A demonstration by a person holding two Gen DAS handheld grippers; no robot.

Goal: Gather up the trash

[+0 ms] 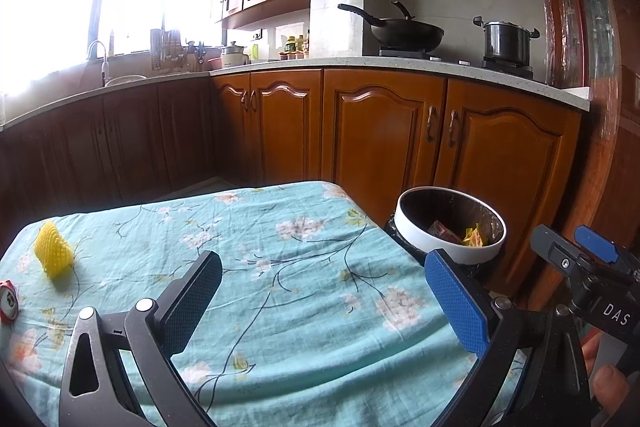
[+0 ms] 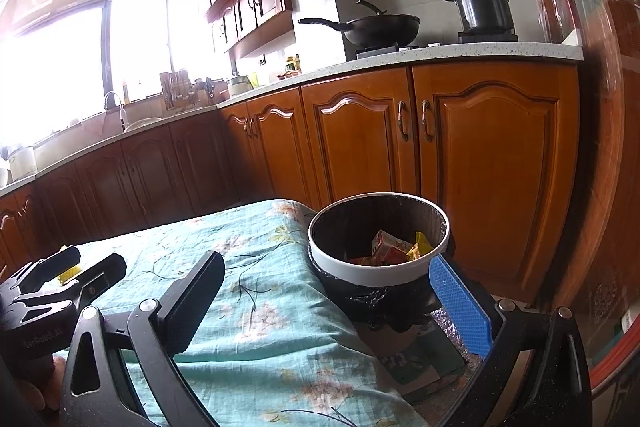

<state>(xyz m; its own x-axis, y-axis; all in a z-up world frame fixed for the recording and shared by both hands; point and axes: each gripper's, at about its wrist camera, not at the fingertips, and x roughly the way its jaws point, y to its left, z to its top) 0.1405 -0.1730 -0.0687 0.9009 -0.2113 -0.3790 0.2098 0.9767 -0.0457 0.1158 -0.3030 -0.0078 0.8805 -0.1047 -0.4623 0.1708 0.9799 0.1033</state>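
Far left of the left gripper (image 1: 324, 301), at the table edge, lies a red can (image 1: 8, 301). A yellow foam net (image 1: 54, 254) stands on the cloth (image 1: 280, 251), ahead and left of this gripper. Its jaws are wide apart and hold nothing. The bin (image 1: 450, 229) stands ahead and right of it, beside the table, with wrappers (image 1: 472, 237) inside. The right gripper (image 2: 334, 303) is also wide and empty; the bin (image 2: 378, 239) is just ahead of it
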